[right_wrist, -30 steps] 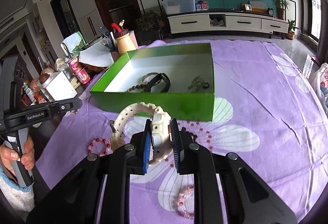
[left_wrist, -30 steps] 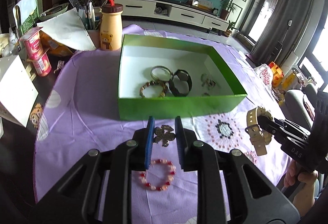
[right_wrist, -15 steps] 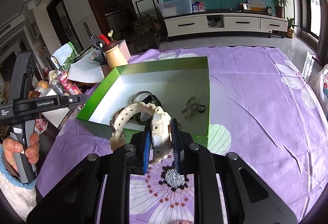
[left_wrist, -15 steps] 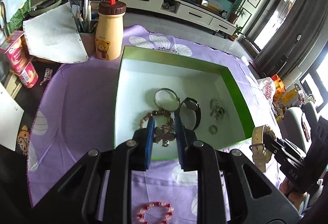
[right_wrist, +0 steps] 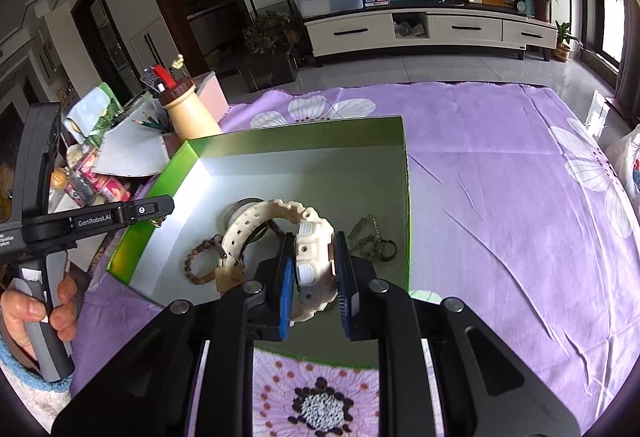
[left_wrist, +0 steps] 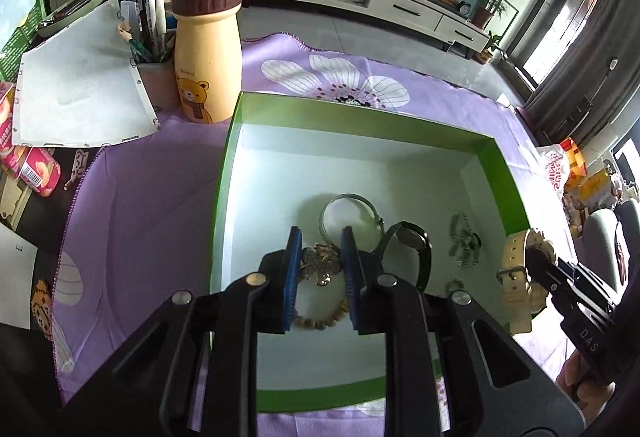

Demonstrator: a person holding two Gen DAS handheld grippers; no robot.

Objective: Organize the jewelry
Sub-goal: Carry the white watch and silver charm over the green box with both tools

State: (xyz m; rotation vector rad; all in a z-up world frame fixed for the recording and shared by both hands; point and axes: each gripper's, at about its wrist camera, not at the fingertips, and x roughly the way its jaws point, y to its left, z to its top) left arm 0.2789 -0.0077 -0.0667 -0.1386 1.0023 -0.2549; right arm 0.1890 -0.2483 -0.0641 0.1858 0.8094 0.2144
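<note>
Above the white floor of the open green cardboard box (left_wrist: 496, 173) on the purple-clothed bench: left gripper (left_wrist: 320, 265), jaws narrowly clamped on a bronze clover-shaped brooch (left_wrist: 320, 263); right gripper (right_wrist: 312, 269), over the near-right corner, pinching a cream chunky plastic watch (right_wrist: 314, 241), strap arching leftward.

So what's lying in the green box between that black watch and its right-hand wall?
In the left wrist view, a small cluster of silver metal jewelry lies between the black wristwatch and the green cardboard box's right wall.
</note>
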